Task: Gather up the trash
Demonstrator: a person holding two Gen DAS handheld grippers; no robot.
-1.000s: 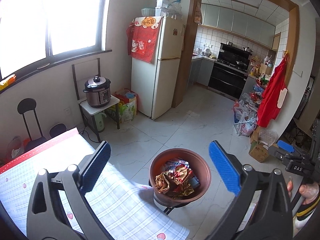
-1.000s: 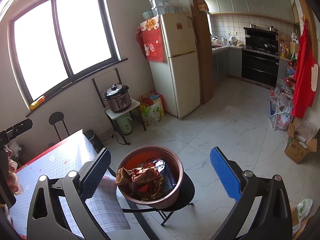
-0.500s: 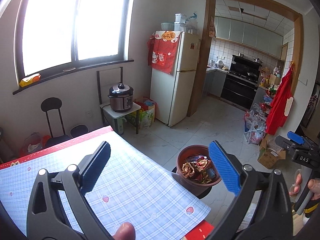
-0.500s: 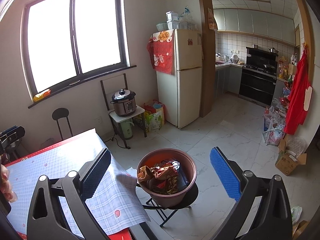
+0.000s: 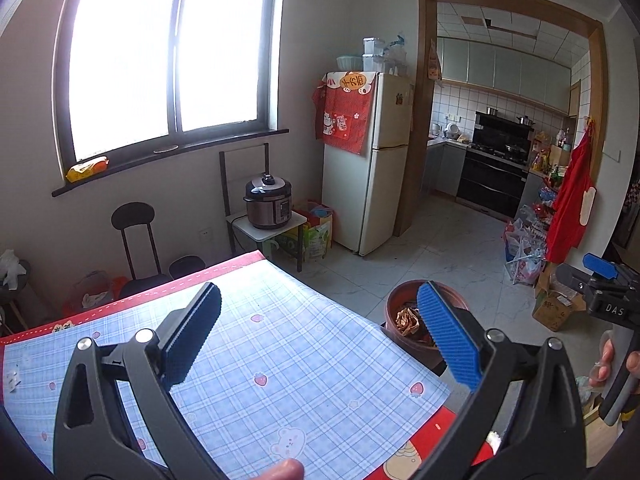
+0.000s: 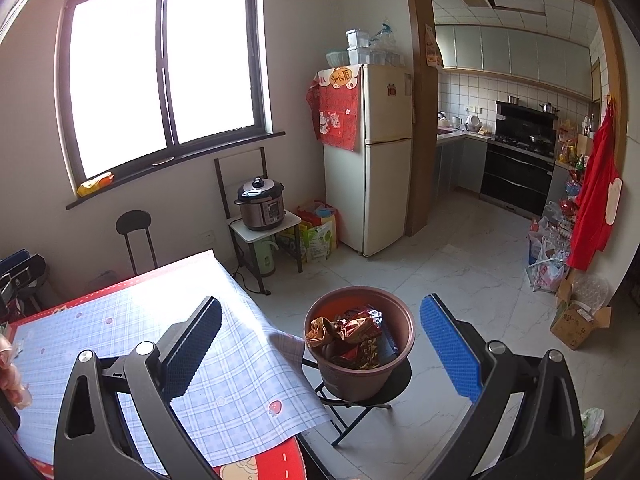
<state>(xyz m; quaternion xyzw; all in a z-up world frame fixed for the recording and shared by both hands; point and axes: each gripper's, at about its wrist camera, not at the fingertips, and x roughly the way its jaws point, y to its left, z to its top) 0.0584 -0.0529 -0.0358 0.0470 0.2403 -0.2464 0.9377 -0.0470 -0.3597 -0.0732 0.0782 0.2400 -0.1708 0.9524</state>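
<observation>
A: Start closest in. What are the tongs doing?

B: Both are spread wide with nothing between the pads. The left gripper (image 5: 318,338) hangs over the checked tablecloth (image 5: 280,360); the right gripper (image 6: 320,340) sits past the cloth's corner, with the cloth under its left finger only.

A: And the trash?

B: In the brown bucket (image 6: 394,356), straight ahead of the right tongs and a little below them, between the two fingers in that view. It stands on a small black folding stool (image 6: 360,400) just beside the table's corner. From the left tongs it lies ahead and to the right, partly hidden behind the right blue pad (image 5: 448,340). Crumpled wrappers (image 6: 352,330) fill it to near the rim.

A: So is the job finished?

B: I'd judge most of it is. The cloth ahead of both tongs shows only printed patterns. A small pale scrap (image 5: 12,378) lies at the far left edge, too small to identify.

A: Anything farther out?

B: Beyond the bucket, tiled floor; then a rice cooker (image 6: 261,204) on a small stand and the fridge (image 6: 376,160). Off to the right, bags and a cardboard box (image 6: 576,322) against the wall, though whether those count as trash I can't say.
</observation>
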